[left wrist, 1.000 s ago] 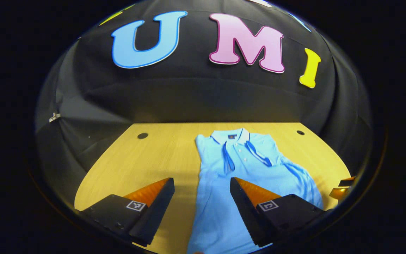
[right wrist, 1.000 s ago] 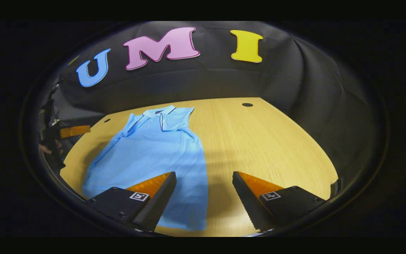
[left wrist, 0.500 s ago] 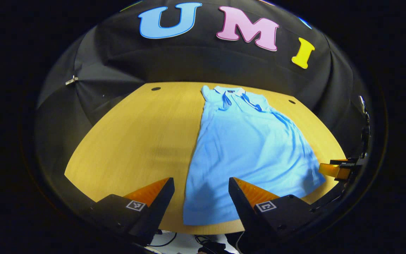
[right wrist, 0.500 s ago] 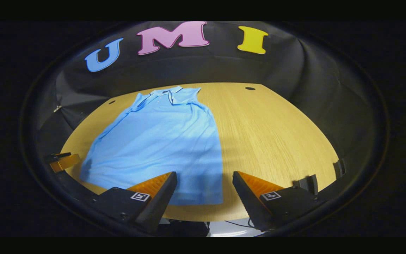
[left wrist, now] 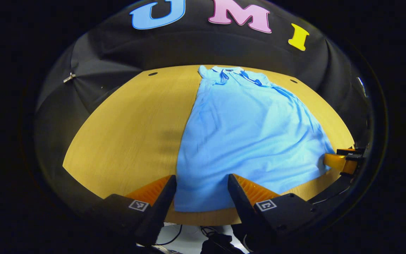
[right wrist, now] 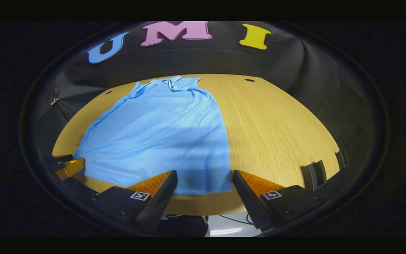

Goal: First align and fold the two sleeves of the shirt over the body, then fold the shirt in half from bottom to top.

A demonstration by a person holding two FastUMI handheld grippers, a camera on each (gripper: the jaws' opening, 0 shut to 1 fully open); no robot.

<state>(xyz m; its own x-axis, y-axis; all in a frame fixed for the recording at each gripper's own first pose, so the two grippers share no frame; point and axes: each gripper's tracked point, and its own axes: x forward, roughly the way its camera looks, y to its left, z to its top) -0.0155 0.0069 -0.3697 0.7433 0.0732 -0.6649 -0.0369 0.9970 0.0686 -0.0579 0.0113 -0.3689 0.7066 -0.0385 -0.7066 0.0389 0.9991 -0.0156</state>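
While both claws gape, light-blue shirt (left wrist: 248, 134) lies flat on table (left wrist: 132, 127); sleeves folded in; collar far.

A light wooden desk (left wrist: 132, 120) with fine straight grain spreads ahead of the hand-held gripper. Its far corners each carry a small dark round hole (left wrist: 152, 74), and its near edge curves. Black cloth (left wrist: 93, 88) drapes behind and round both sides of the desk as the booth's wall, creased in folds, with a small pale clip (left wrist: 70, 77) pinned far left. Below the near edge lie dark cables (left wrist: 174, 234) on a pale floor (right wrist: 220, 225).
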